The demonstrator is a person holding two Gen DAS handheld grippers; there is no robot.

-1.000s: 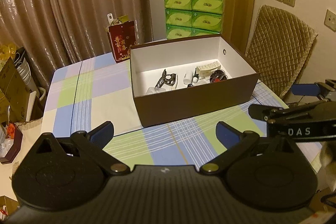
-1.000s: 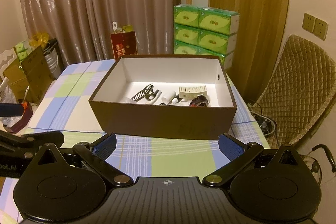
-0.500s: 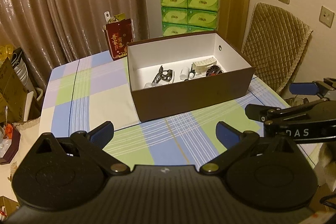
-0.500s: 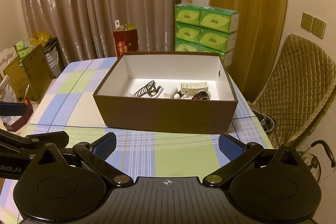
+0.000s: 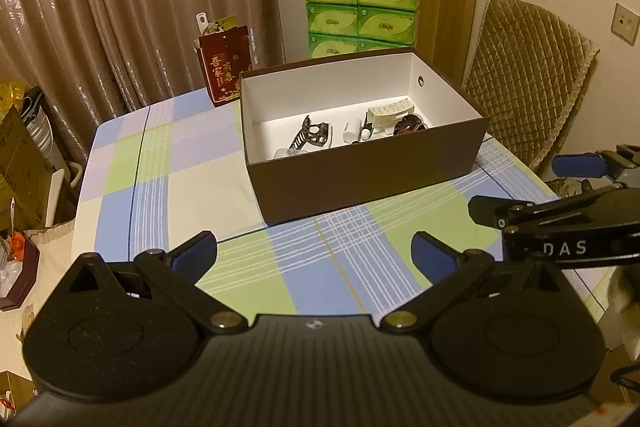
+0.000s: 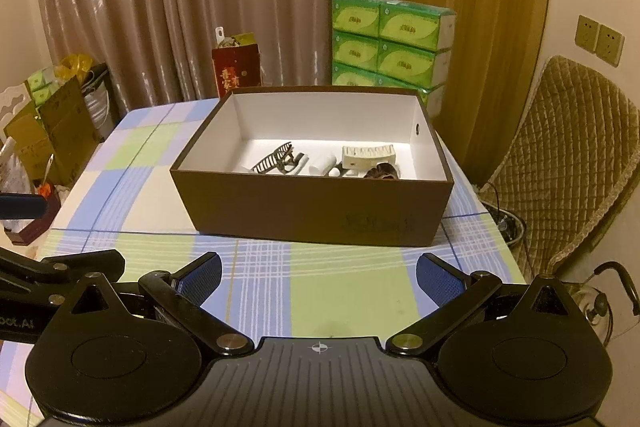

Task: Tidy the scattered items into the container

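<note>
Jaws of both units stand wide apart and carry nothing: the left gripper [image 5: 314, 253] and the right gripper [image 6: 318, 273] hang over the near part of the tabletop, short of the box.

The brown cardboard box with a white inside [image 6: 312, 205] sits on the checked blue, green and cream tablecloth [image 5: 160, 183]. On its floor lie a dark metal claw hair clip [image 6: 276, 159], a small white cylinder [image 6: 322, 165], a cream comb-toothed clip [image 6: 368, 155] and a dark reddish round piece [image 6: 382, 173]. A further pale item near the dark clip is too unclear to name.

Judgement: tidying looks complete or close to it, as no loose item shows on the cloth around the box in either view. Ground hidden under the grippers cannot be checked.

Beyond the box stand a red gift bag with gold lettering [image 5: 224, 71] and stacked green tissue packs [image 5: 360, 11]. To its right is a quilted tan chair [image 6: 568, 155]. Nothing obstructs the box opening.
</note>
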